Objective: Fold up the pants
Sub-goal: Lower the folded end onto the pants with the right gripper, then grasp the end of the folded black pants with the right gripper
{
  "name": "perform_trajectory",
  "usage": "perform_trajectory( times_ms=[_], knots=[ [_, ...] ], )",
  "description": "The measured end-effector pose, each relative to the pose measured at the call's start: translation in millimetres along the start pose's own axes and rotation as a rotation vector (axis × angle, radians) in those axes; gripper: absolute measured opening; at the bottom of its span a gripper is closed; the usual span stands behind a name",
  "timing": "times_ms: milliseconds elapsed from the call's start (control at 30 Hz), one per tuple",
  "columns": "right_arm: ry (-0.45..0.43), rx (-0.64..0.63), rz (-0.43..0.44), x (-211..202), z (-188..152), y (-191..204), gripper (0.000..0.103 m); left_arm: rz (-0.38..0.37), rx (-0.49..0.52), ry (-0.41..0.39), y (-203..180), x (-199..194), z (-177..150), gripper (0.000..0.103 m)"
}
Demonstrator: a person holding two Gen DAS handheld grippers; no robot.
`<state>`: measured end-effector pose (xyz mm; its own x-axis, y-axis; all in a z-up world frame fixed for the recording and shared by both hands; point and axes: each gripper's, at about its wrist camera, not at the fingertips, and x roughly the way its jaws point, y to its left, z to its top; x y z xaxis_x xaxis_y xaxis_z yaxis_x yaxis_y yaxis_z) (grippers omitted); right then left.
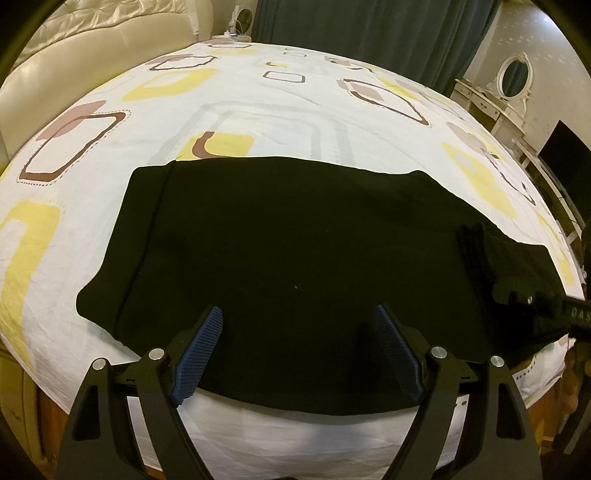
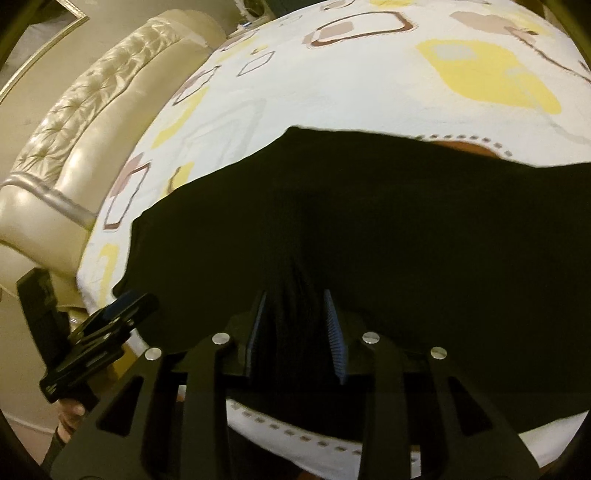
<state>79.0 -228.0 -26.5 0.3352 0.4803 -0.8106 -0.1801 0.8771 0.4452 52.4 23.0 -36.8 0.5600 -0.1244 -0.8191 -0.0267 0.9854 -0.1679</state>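
Note:
Black pants (image 1: 295,240) lie folded into a broad band across the patterned bed sheet (image 1: 258,110), near its front edge. My left gripper (image 1: 297,310) hovers open over the near edge of the pants, and nothing is between its blue pads. In the right wrist view the pants (image 2: 369,221) fill the middle. My right gripper (image 2: 294,293) is at the ribbed end of the pants. A bunch of that ribbed cloth stands between its jaws, and the pads sit narrowly apart from it. The left gripper (image 2: 125,301) shows at the lower left, and the right gripper (image 1: 471,236) at the far right.
A cream padded headboard (image 1: 92,40) curves along the left side of the bed. Dark green curtains (image 1: 369,29) hang behind it. A white dressing table with an oval mirror (image 1: 513,74) and a dark screen (image 1: 565,158) stand to the right. A hand (image 2: 70,410) holds the left gripper.

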Motion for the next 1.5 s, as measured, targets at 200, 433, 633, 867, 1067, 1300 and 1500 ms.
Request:
perform_trajectory(
  times_ms=[200, 433, 633, 867, 1067, 1300, 1500],
  knots=[
    [0.009, 0.005, 0.005, 12, -8, 1, 0.036, -0.001, 0.000, -0.003, 0, 0, -1, 0.082],
    [-0.020, 0.040, 0.151, -10, -5, -15, 0.037, 0.002, 0.026, -0.006, -5, -2, -2, 0.082],
    [-0.246, 0.029, 0.040, -109, 11, -68, 0.056, 0.011, 0.058, -0.012, -10, -1, -3, 0.082],
    [-0.254, 0.358, -0.053, -139, 34, -217, 0.056, -0.003, 0.054, -0.021, -14, -4, -2, 0.082],
    [-0.153, 0.451, 0.096, -100, 42, -255, 0.046, 0.000, 0.073, -0.012, -17, -1, -6, 0.082],
    [-0.136, 0.458, 0.093, -83, 35, -271, 0.022, -0.012, 0.057, -0.002, -16, 0, -6, 0.082],
    [-0.171, 0.551, 0.222, -88, 12, -286, 0.029, -0.017, 0.039, -0.001, -13, 0, -5, 0.082]
  ],
)
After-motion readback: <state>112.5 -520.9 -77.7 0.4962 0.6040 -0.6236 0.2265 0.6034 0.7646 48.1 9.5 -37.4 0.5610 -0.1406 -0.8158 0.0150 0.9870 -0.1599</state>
